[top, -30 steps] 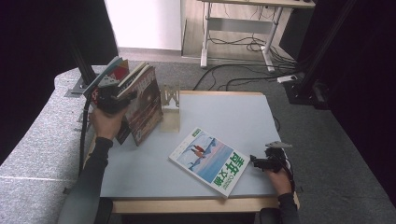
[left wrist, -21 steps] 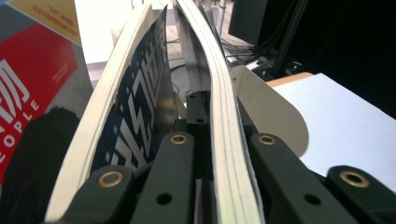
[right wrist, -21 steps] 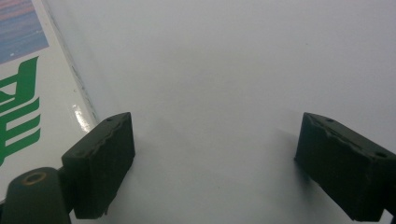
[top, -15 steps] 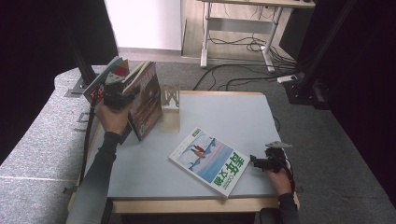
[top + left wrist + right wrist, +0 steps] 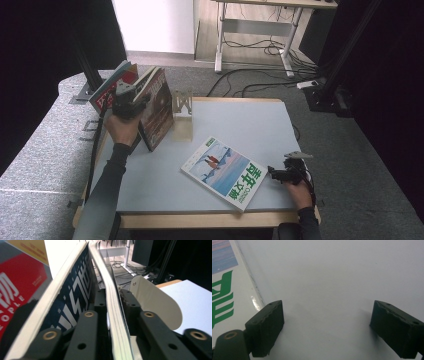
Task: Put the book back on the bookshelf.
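Note:
Several magazines stand leaning at the table's left edge, beside a cream metal bookend (image 5: 182, 102) (image 5: 155, 302). My left gripper (image 5: 131, 95) (image 5: 112, 293) sits over the top edge of the brown-covered magazine (image 5: 159, 110), with its page edges (image 5: 117, 322) between the jaws. The jaws have just been opening, and a thin gap shows beside the pages. A dark blue cover (image 5: 72, 297) and a red magazine (image 5: 107, 92) (image 5: 17, 287) lean to its left. My right gripper (image 5: 277, 174) (image 5: 327, 315) rests open on the table, just right of a flat-lying magazine (image 5: 222, 172) (image 5: 227, 290) with green lettering.
The pale grey table top (image 5: 260, 125) has a wooden rim. Past the table a white desk frame (image 5: 250, 30) stands on grey carpet with loose cables (image 5: 260, 75). Black stand poles rise at the far left and right.
My left hand has shifted slightly right with the upright magazine, toward the bookend. The right gripper and the flat magazine have not moved.

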{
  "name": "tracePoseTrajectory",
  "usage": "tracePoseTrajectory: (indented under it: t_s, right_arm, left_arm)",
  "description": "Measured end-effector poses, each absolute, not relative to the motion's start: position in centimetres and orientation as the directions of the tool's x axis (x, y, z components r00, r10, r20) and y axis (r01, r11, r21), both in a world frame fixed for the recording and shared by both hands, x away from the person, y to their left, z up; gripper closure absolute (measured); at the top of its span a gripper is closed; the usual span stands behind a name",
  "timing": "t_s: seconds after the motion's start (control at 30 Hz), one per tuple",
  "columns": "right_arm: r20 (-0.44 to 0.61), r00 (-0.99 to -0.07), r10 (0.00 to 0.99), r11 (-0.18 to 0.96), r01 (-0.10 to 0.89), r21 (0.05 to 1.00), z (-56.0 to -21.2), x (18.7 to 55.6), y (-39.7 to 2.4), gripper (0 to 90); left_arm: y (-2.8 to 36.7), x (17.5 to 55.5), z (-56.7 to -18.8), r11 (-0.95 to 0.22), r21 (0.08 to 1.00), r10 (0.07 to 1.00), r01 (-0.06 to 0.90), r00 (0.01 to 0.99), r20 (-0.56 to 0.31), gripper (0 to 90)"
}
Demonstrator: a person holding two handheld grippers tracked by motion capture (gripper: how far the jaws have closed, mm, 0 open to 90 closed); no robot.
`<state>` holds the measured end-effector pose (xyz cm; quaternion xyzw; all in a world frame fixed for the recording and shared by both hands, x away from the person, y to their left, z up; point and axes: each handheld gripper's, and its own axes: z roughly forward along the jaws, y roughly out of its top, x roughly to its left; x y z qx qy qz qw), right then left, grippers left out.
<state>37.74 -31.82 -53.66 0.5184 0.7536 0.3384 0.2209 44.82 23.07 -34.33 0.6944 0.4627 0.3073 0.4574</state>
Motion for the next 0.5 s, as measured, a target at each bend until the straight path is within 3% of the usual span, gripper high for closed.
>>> tracePoseTrajectory:
  t_s: [0.2, 0.5]
  right_arm:
    - [0.017, -0.364, 0.931, 0.233, 0.632, 0.739, -53.7, 37.7, -31.8, 10.8]
    - [0.017, -0.363, 0.932, 0.233, 0.631, 0.740, -53.7, 37.7, -31.8, 10.9]
  left_arm:
    - [23.5, 43.7, -34.3, -0.173, 0.915, 0.919, 0.365, 0.395, 0.016, 69.7]
    - [24.0, 42.9, -35.9, -0.173, 0.905, 0.913, 0.388, 0.408, -0.001, 72.0]
